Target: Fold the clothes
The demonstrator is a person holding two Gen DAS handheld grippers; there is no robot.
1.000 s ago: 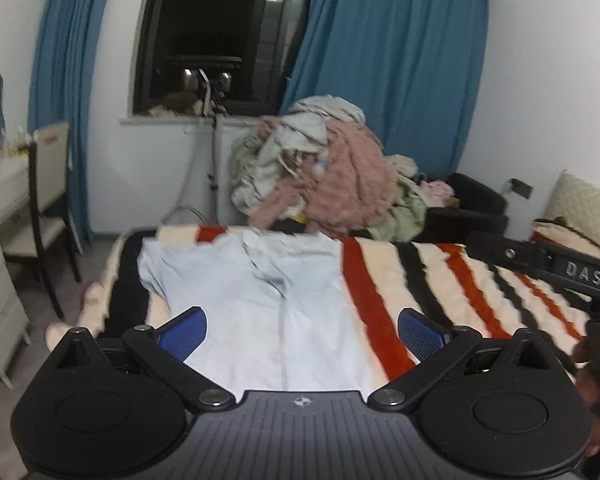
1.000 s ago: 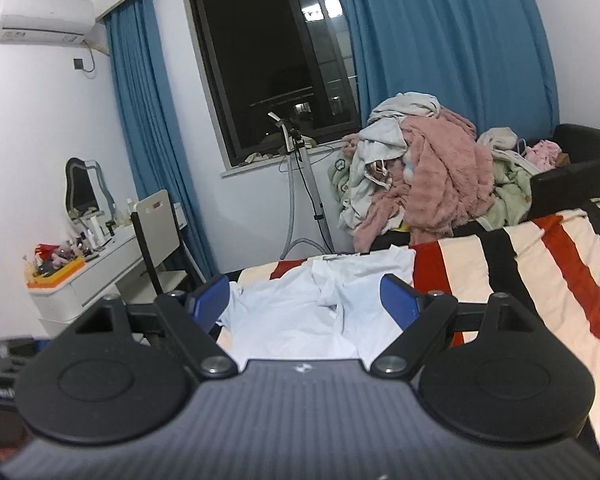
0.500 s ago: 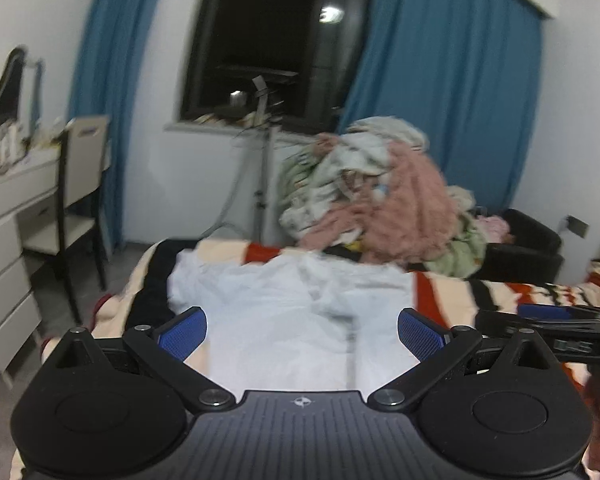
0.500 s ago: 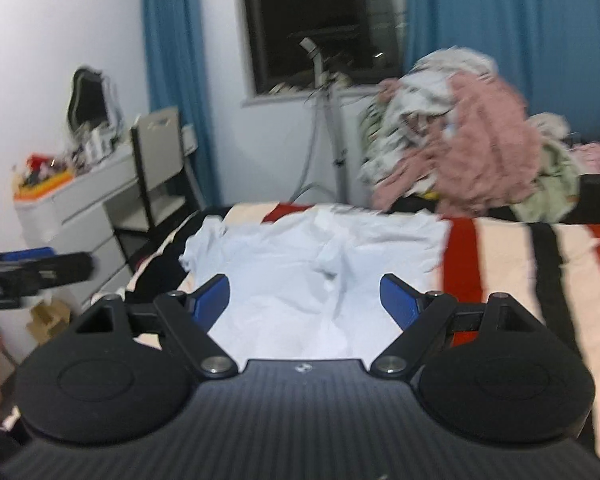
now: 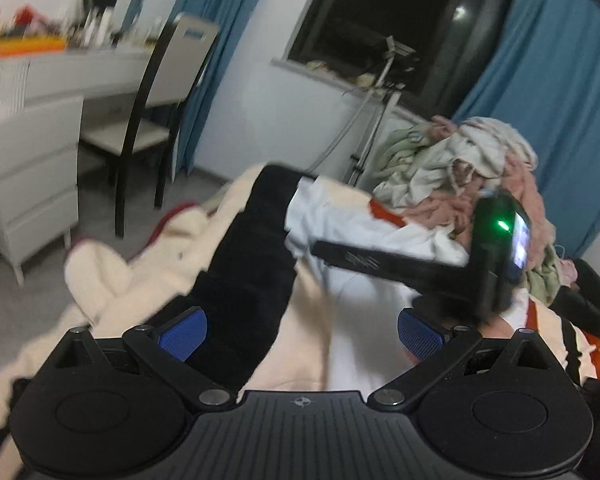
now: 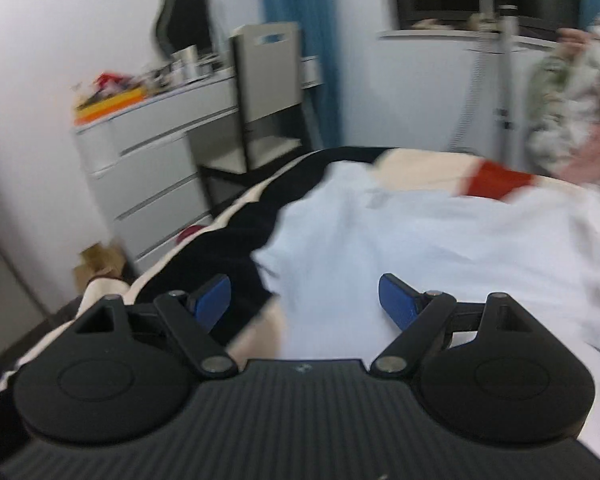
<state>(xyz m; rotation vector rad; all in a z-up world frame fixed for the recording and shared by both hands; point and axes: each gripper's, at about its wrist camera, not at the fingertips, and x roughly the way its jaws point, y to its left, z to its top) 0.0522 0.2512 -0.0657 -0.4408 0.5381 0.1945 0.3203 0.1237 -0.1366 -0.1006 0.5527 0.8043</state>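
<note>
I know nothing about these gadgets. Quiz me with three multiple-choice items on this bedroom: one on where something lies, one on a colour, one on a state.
1. Where does the shirt lie?
A. on the chair
B. on the striped blanket
C. on the floor

2. What colour are the curtains?
A. blue
B. yellow
C. grey

3. How does the right gripper stand?
A. shut on the shirt
B. shut, empty
C. open, empty

Answers:
1. B: the shirt is spread over the blanket on the bed.
2. A: blue cloth hangs at both sides of the window.
3. C: its blue pads stand wide apart, pressing on nothing.
</note>
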